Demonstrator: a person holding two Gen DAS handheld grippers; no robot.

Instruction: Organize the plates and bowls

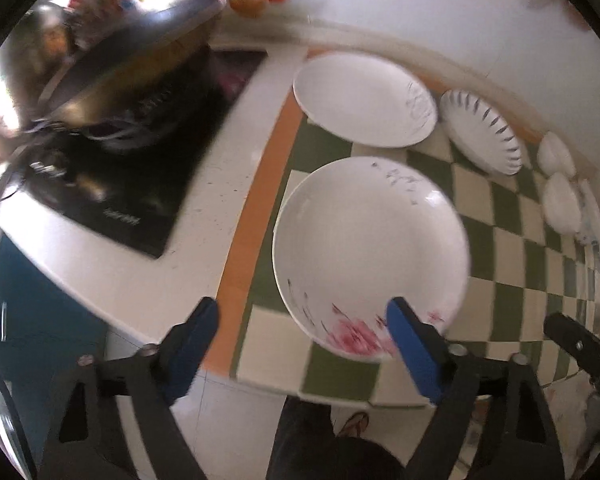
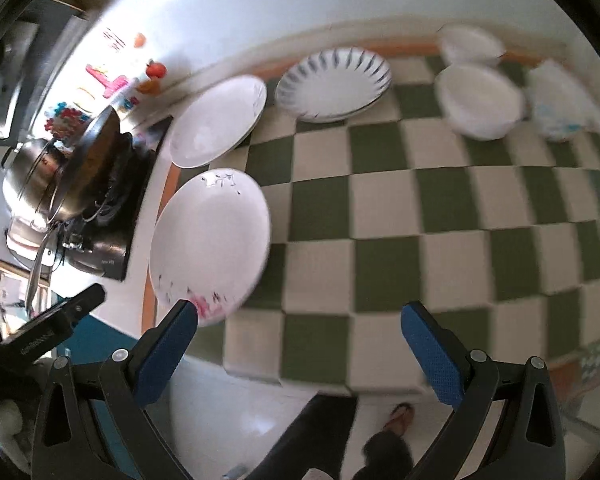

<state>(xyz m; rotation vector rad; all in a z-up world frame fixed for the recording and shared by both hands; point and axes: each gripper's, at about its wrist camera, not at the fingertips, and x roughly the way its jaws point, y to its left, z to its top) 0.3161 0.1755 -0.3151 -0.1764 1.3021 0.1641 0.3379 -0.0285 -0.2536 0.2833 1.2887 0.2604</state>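
Plates looking glazed, rigid, slippery, breakable; you are facing floral plate on checkered surface. Take near rim. Both grippers' fingers standing apart, holding nothing.

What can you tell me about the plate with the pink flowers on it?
The flower plate is round, white and glossy, like ceramic. Pink blossoms and dark sprigs decorate its near rim, with small grey marks on the far rim. It is empty and lies near the left edge of the green-and-cream checkered mat. The left claw is open around its near edge.
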